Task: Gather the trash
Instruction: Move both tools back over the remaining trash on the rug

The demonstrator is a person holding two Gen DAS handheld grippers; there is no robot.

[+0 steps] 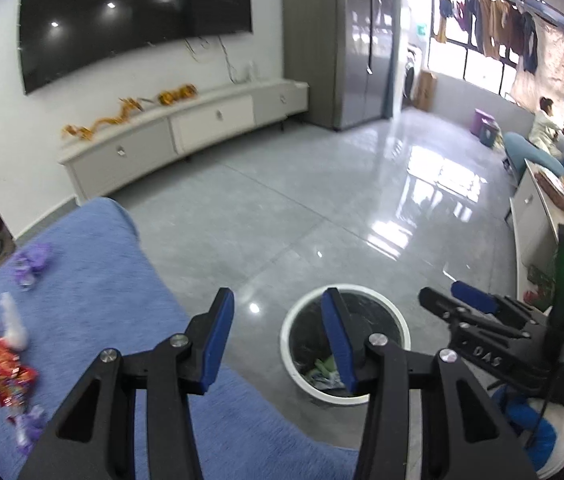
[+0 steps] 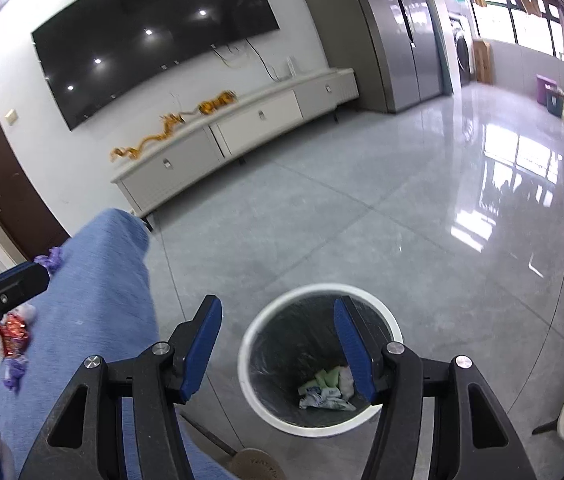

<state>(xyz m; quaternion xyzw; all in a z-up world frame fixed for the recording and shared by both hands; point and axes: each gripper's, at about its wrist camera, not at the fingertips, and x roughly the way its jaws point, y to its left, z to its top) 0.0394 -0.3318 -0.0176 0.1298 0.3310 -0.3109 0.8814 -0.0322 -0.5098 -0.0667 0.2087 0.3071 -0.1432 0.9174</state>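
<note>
A white-rimmed trash bin (image 1: 401, 322) with a black liner stands on the floor; it also shows in the right wrist view (image 2: 252, 330), with crumpled green and white wrappers (image 2: 327, 388) inside. A red snack wrapper (image 1: 4, 372) and purple wrappers (image 1: 32, 262) lie on the blue sofa (image 1: 102, 288). My left gripper (image 1: 278, 312) is open and empty, above the sofa edge and the bin. My right gripper (image 2: 278, 320) is open and empty above the bin; it also shows in the left wrist view (image 1: 453, 300). The red wrapper (image 2: 12, 334) shows at the right view's left edge.
A long white TV cabinet (image 1: 186, 128) with gold decorations stands under a wall TV (image 1: 134, 16). A grey wardrobe (image 1: 345, 40) is behind. A white side table (image 1: 537, 216) with items stands at right. A person (image 1: 543, 124) sits far right. Glossy grey floor lies between.
</note>
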